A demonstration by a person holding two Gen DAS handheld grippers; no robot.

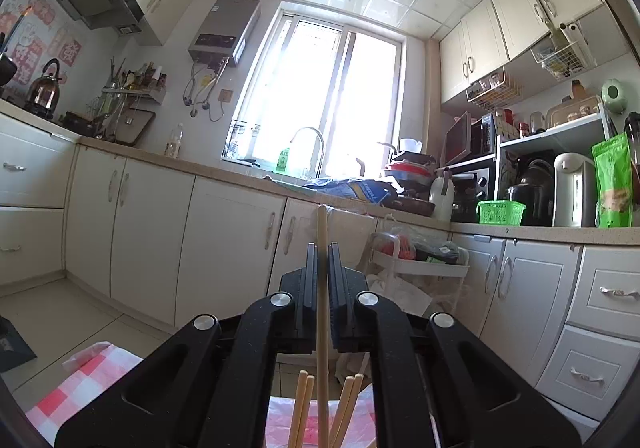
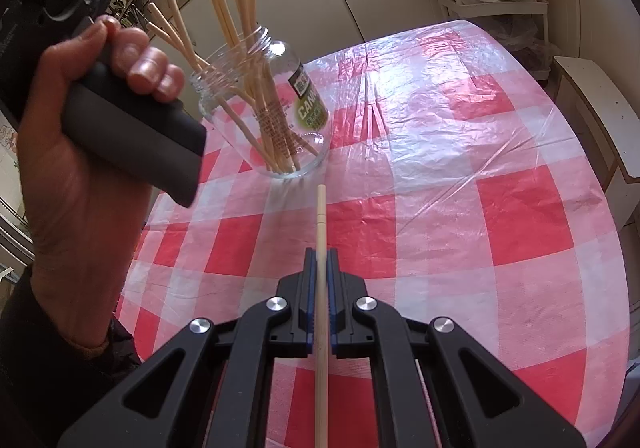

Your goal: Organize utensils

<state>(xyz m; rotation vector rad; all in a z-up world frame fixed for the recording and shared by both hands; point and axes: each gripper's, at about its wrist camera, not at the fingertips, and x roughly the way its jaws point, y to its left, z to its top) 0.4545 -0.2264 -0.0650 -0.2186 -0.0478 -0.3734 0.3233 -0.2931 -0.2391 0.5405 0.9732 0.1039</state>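
Observation:
My left gripper (image 1: pixel 322 248) is shut on a pale wooden chopstick (image 1: pixel 322 224) and points level across the kitchen. That stick runs down between the tops of several other chopsticks (image 1: pixel 304 400) below the fingers. In the right wrist view a clear glass jar (image 2: pixel 224 64) with a green label stands on the red-and-white checked tablecloth (image 2: pixel 460 168), with several chopsticks leaning in it. A hand (image 2: pixel 80 176) holds the left gripper's black handle (image 2: pixel 132 136) just left of the jar. My right gripper (image 2: pixel 321 254) is shut on another chopstick (image 2: pixel 321 216), whose tip points at the jar's base from a short way off.
White cabinets and a cluttered counter with a green basket (image 1: pixel 500 212) line the far walls. A white trolley (image 1: pixel 420 268) with plastic bags stands beyond the table. A pale bench or stool (image 2: pixel 592 108) sits off the table's right edge.

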